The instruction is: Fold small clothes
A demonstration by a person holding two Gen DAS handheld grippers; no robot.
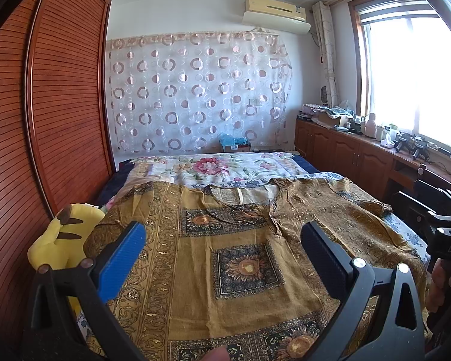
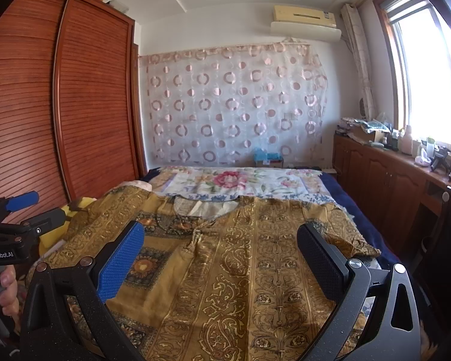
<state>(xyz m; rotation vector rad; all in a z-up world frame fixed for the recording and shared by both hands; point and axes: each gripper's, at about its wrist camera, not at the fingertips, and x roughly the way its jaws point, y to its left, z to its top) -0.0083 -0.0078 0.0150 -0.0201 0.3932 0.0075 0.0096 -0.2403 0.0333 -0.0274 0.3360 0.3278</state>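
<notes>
A mustard-gold patterned top (image 1: 195, 240) (image 2: 240, 255) with dark sunflower squares lies spread flat on the bed, neckline toward the far wall and short sleeves out to both sides. My left gripper (image 1: 222, 246) hovers open over the top's left half, nothing between its fingers. My right gripper (image 2: 221, 246) hovers open over the right half, also holding nothing. In the right wrist view the left gripper (image 2: 21, 207) shows at the left edge with a hand on its handle. The right gripper's body (image 1: 442, 228) shows at the right edge of the left wrist view.
A yellow plush toy (image 1: 60, 240) lies on the bed's left edge beside a tall wooden wardrobe (image 1: 45, 105). A floral quilt (image 1: 207, 165) covers the far part of the bed. A wooden cabinet (image 1: 360, 156) under the window carries bottles and clutter on the right.
</notes>
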